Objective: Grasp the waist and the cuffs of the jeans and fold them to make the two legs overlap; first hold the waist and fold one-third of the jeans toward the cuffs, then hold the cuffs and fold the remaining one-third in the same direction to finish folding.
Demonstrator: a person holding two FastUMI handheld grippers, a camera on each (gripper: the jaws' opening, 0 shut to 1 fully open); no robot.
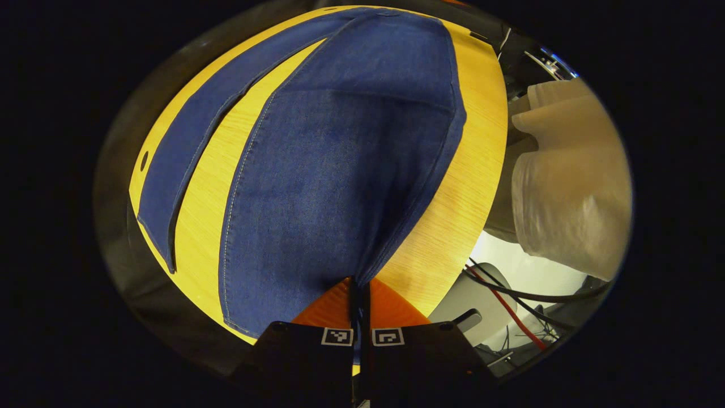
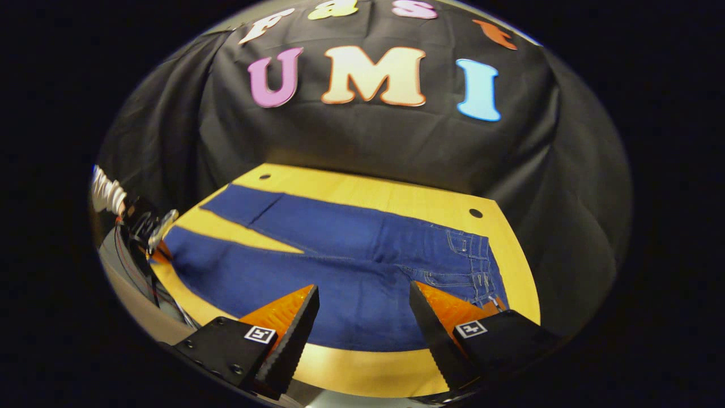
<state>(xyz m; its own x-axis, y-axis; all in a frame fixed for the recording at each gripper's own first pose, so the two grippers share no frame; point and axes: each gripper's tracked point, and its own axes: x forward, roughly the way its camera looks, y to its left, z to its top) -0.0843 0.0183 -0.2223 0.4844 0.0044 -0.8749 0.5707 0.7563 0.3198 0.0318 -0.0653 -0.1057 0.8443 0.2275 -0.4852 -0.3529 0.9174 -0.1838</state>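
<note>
- Left gripper (image 1: 360, 294): jaws together, clamped on the cuff edge of the jeans (image 1: 340, 187), whose near leg stretches away ahead of them.
- Right gripper (image 2: 362, 323): jaws apart, holding nothing, with the jeans spread flat on the wooden surface (image 2: 362, 371) just beyond them and the waist toward the right-hand jaw.

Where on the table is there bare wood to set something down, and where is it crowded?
Bare table runs along the near edge, before the open right gripper; a strip lies behind the jeans by the wall; a wedge opens between the legs. The left gripper, shut on a cuff, crowds that end.
</note>
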